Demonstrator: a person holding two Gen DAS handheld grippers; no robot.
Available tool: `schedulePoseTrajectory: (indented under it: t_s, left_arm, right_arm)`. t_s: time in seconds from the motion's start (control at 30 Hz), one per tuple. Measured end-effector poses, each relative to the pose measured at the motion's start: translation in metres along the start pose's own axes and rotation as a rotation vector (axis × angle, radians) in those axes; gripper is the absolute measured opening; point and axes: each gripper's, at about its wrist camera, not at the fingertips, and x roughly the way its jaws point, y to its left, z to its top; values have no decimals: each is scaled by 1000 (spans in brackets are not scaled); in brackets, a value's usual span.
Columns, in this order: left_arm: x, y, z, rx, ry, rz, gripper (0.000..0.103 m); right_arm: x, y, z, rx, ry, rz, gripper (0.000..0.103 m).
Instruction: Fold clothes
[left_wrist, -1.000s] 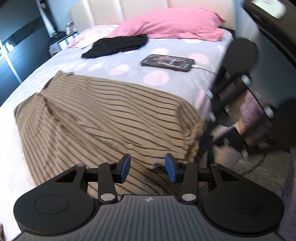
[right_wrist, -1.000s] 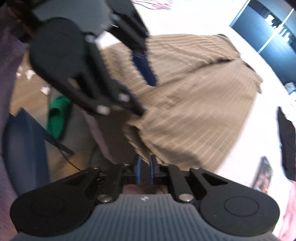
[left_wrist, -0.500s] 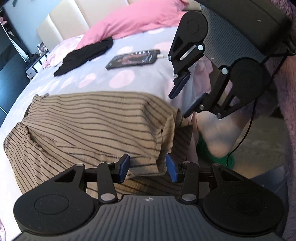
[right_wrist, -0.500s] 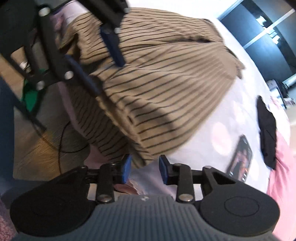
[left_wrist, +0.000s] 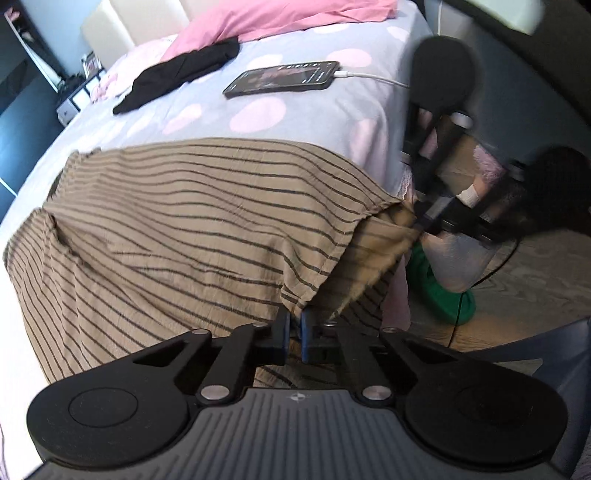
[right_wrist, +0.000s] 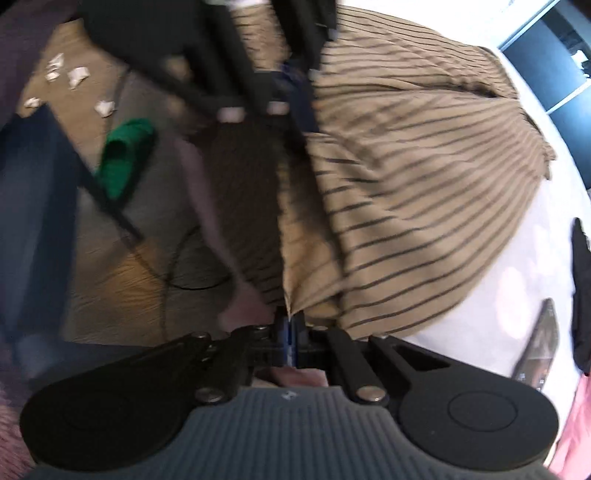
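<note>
Both grippers pinched shut on the shirt (left_wrist: 192, 221) hem: left (left_wrist: 293, 326) at six o'clock, right (right_wrist: 290, 328) likewise (jaws just closed). Lying on bed (left_wrist: 295, 110), draped over edge. Lift evenly, keep hem taut.

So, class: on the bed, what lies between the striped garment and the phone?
Nothing: the left wrist view shows only bare dotted bedsheet between the striped garment and the phone.

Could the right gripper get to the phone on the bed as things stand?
Probably not right away: the right gripper is shut on the striped garment's hem. Bare bedsheet lies open toward the phone, so it would have to let go first.
</note>
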Motion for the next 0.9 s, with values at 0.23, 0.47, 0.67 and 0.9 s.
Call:
schedulePoseTrajectory:
  t_s: [0.23, 0.47, 0.67, 0.9]
  left_arm:
    - [6, -9, -2, 36, 55, -44, 1]
    - [12, -5, -11, -33, 154, -138, 0]
    - [-14, 8, -19, -114, 101, -103, 1]
    - [-47, 40, -45, -355, 64, -3, 24]
  right_arm:
    - [-3, 0, -5, 62, 42, 51, 4]
    - [-6, 15, -8, 36, 97, 159, 3]
    - [-23, -5, -8, 130, 38, 116, 4]
    - [-34, -38, -2, 258, -9, 39, 6]
